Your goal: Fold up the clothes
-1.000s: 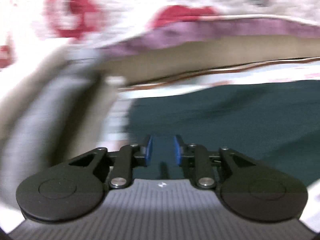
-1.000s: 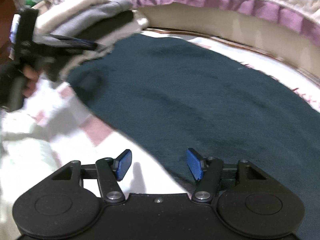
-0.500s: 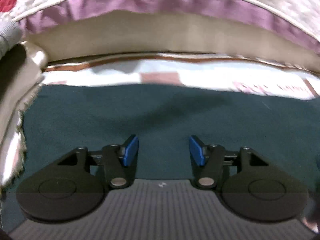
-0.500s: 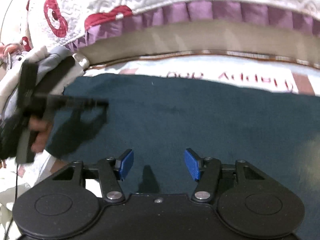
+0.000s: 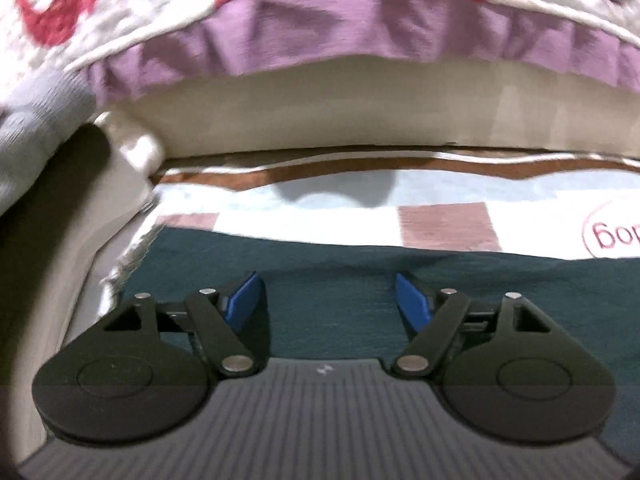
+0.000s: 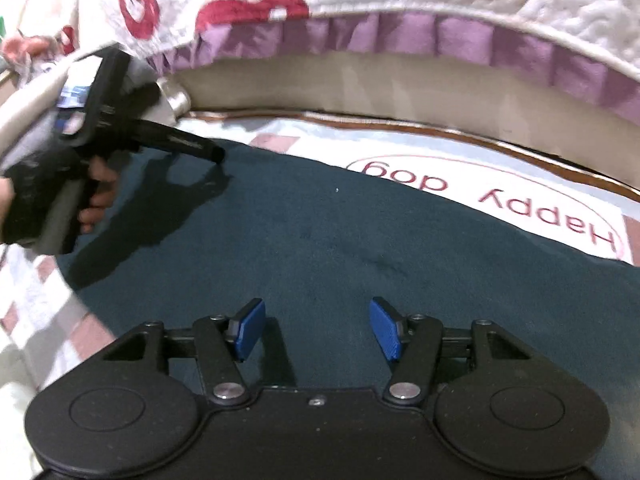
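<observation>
The cloth I have to fold is a dark teal piece, spread flat on a checked sheet printed with "Happy dog", its far edge running close along a beige wall under a quilt with a purple frill. It looks to me like soft, light knit: it lies limp with only shallow creases, so I expect it to drape and sag from any hold, to slide little on the sheet, and to be in no danger from a firm pinch. A flat middle gives my pads nothing to bite, so I would take it at an edge or corner, where one layer can be lifted off the sheet. My left claw hangs just over the cloth near its far left corner, its jaws opening with only flat cloth beneath them and nothing pinched; that far edge just ahead is where I would bite. My right claw stands wide over the near part of the cloth, also holding nothing. From its view I see my left hand on the other claw's grip, tip low by the cloth's far left corner. A pile of folded pale and grey clothes sits just left of that corner, so I judge a lifted corner could snag it.
</observation>
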`<state>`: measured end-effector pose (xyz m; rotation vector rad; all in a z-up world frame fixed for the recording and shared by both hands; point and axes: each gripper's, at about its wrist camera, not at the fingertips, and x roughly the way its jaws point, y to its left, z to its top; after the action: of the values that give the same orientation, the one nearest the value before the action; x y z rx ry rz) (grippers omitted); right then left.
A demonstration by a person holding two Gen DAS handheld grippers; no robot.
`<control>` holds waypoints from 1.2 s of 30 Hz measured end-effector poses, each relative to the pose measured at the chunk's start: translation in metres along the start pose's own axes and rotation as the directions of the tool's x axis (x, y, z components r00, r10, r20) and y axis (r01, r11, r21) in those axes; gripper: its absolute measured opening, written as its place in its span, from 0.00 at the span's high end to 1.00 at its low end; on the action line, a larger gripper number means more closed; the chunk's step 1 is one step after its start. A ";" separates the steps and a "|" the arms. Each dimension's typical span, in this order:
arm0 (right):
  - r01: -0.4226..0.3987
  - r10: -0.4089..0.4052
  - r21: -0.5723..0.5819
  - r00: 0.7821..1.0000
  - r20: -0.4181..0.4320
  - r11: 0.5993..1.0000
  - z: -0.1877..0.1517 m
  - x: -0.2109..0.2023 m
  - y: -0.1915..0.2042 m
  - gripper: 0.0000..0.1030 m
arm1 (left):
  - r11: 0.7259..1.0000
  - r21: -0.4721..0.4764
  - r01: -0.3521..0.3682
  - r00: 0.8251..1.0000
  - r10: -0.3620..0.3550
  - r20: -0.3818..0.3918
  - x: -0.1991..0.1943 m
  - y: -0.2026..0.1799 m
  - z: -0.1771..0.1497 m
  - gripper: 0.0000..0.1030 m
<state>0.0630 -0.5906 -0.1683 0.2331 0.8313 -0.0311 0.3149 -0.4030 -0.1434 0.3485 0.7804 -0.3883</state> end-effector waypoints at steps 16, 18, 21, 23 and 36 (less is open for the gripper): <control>-0.029 0.028 -0.123 1.000 -0.008 0.992 -0.047 -0.059 0.035 0.36 | 0.923 -0.338 -0.186 0.980 0.197 0.000 -0.133 0.071 -0.103 0.29; -0.002 0.002 -0.099 1.000 -0.004 0.995 -0.043 -0.057 0.028 0.36 | 0.871 -0.475 -0.128 0.991 0.134 -0.021 -0.148 0.076 -0.124 0.27; -0.009 0.009 -0.076 1.000 -0.005 0.997 -0.044 -0.060 0.018 0.36 | 0.785 -0.618 -0.046 0.997 -0.004 -0.080 -0.142 0.087 -0.149 0.26; -0.008 0.008 -0.078 1.000 -0.002 0.997 -0.046 -0.060 0.015 0.36 | 0.725 -0.688 -0.025 0.992 -0.070 -0.109 -0.133 0.093 -0.162 0.27; -0.024 0.024 -0.011 1.000 -0.012 1.000 -0.054 -0.052 0.002 0.36 | 0.773 -0.631 -0.071 0.996 0.093 0.001 -0.087 0.088 -0.131 0.46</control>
<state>-0.0113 -0.5805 -0.1651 0.2333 0.8404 -0.0023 0.2195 -0.2508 -0.1518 -0.2609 0.8144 -0.0294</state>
